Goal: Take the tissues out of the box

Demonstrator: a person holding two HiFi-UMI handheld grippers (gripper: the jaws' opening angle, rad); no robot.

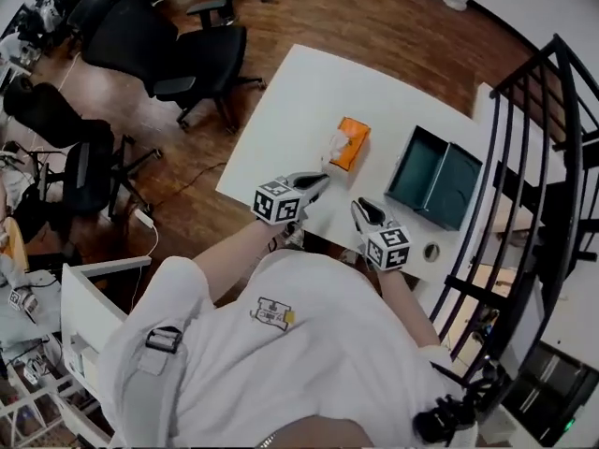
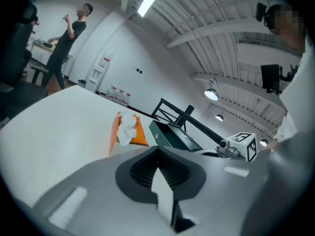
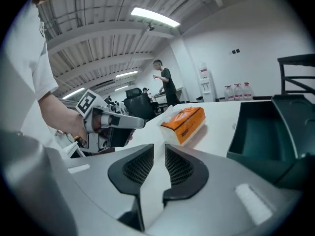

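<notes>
An orange tissue box (image 1: 350, 142) lies on the white table (image 1: 290, 101), with a white tissue (image 1: 334, 147) sticking out of its near end. My left gripper (image 1: 316, 183) hovers just short of that tissue, its jaws shut with nothing between them. From the left gripper view (image 2: 157, 151) the box (image 2: 139, 133) and its tissue (image 2: 126, 128) lie ahead and slightly left. My right gripper (image 1: 359, 210) hangs over the table's near edge, apart from the box. Its jaws (image 3: 159, 149) stand open by a narrow gap, empty, and the box (image 3: 187, 122) lies ahead of them.
An open dark green case (image 1: 435, 178) sits right of the tissue box, also seen as the case (image 3: 261, 132). A black railing (image 1: 538, 157) borders the table's right side. Office chairs (image 1: 178, 54) stand to the far left. A person (image 2: 69, 38) stands in the background.
</notes>
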